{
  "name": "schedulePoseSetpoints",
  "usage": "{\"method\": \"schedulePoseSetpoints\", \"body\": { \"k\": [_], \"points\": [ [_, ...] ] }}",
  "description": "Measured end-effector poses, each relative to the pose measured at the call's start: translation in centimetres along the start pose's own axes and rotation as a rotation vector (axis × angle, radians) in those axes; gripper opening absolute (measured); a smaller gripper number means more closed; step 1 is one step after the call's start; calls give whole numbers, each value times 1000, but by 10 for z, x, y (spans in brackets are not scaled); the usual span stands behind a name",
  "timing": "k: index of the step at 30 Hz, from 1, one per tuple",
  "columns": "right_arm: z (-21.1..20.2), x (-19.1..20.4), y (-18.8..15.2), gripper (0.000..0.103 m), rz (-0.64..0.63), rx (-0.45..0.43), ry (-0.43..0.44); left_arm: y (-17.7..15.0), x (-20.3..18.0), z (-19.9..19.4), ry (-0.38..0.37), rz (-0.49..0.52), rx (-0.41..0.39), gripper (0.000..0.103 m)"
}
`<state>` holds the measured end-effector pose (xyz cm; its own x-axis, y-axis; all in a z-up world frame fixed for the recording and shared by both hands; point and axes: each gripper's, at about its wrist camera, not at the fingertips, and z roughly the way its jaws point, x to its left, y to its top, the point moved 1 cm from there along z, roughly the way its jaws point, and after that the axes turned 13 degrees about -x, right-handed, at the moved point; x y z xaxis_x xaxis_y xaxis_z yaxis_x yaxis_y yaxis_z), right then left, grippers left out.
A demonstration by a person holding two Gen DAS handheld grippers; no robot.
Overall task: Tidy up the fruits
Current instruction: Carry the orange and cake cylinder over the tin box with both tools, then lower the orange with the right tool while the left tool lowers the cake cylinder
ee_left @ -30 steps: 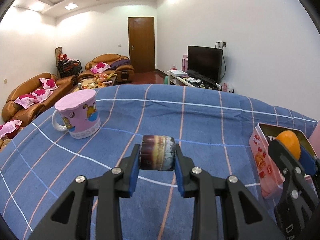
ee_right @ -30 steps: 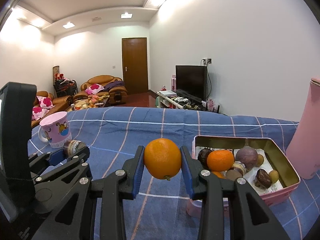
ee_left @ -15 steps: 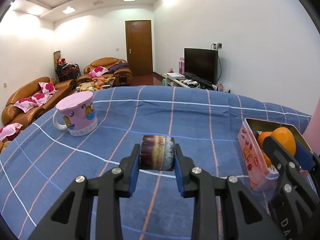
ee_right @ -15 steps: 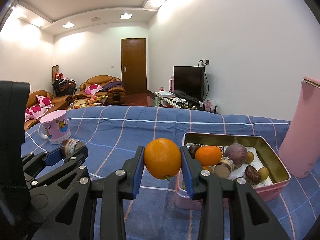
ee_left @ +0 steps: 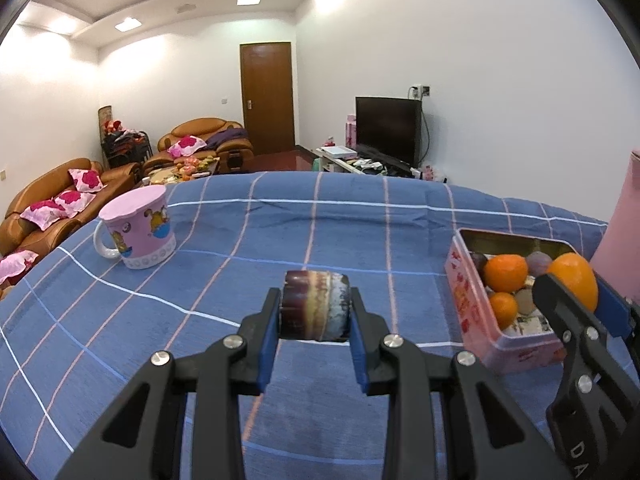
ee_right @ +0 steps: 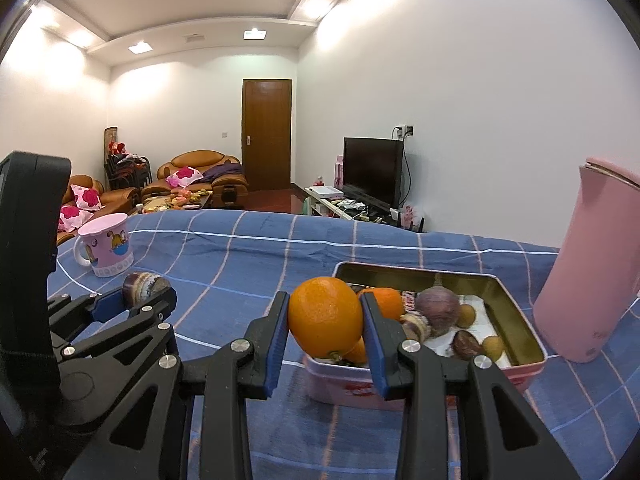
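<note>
My left gripper [ee_left: 315, 306] is shut on a dark banded cut fruit piece [ee_left: 316, 305], held above the blue checked cloth [ee_left: 280, 232]. It also shows in the right wrist view [ee_right: 146, 286]. My right gripper [ee_right: 325, 322] is shut on an orange [ee_right: 325, 322], held at the near left edge of a pink tin [ee_right: 520, 372]. The tin holds oranges [ee_right: 384, 300], a purple fruit [ee_right: 438, 308] and small brown and yellow fruits. In the left wrist view the tin [ee_left: 468, 300] is to the right, with the held orange [ee_left: 574, 280] above it.
A pink cartoon mug [ee_left: 138, 232] stands at the far left of the cloth. A tall pink flask [ee_right: 592, 264] stands right of the tin. Sofas, a door and a television are beyond the table's far edge.
Both grippers have moved right toward the tin. The orange now hangs at the tin's near left edge. Both grips are unchanged.
</note>
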<state>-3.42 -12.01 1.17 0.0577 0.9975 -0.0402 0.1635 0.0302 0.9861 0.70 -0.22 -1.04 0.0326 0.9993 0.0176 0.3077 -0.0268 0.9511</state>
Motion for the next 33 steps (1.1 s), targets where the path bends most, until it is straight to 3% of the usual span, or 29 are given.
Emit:
{"method": "schedulePoseSetpoints", "body": {
  "k": [33],
  "points": [
    [-24,-117,-5,37,-4,-12,-172,0,-138,-22,-216,121,-18,33]
  ]
}}
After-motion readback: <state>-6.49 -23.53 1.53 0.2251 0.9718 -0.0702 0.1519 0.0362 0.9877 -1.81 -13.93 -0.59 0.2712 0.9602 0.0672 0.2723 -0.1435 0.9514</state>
